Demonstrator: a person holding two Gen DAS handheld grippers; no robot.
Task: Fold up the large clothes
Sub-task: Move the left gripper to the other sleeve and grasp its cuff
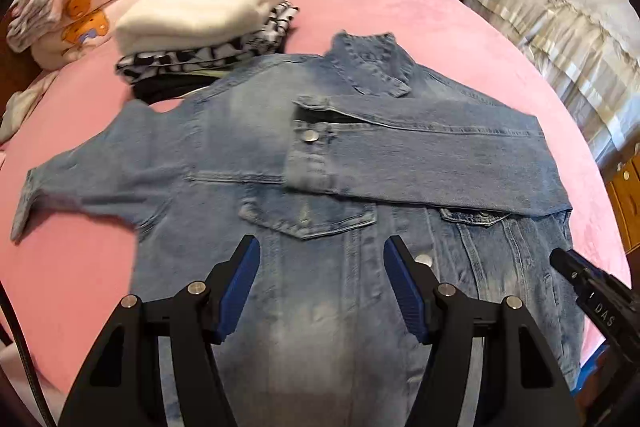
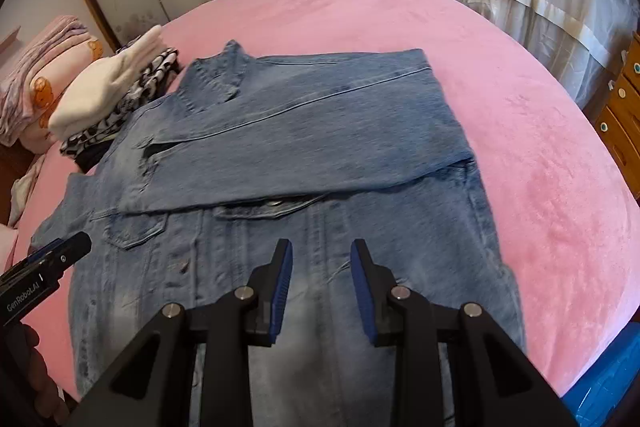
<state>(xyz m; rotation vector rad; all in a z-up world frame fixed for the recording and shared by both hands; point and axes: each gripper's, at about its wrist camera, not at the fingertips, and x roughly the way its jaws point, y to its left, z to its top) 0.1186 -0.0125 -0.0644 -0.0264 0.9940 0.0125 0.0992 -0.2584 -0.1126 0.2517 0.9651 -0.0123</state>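
Left wrist view: denim jacket is lying spread beyond the left gripper, gaping wide, empty; right gripper is standing narrowly parted, gripping nothing.

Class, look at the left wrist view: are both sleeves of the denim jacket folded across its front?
No: only one sleeve lies across the denim jacket; the other sleeve is spread out on the pink bed.

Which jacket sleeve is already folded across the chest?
The sleeve on the right gripper's side: it lies across the denim jacket, cuff button up. The other sleeve lies spread on the pink bed.
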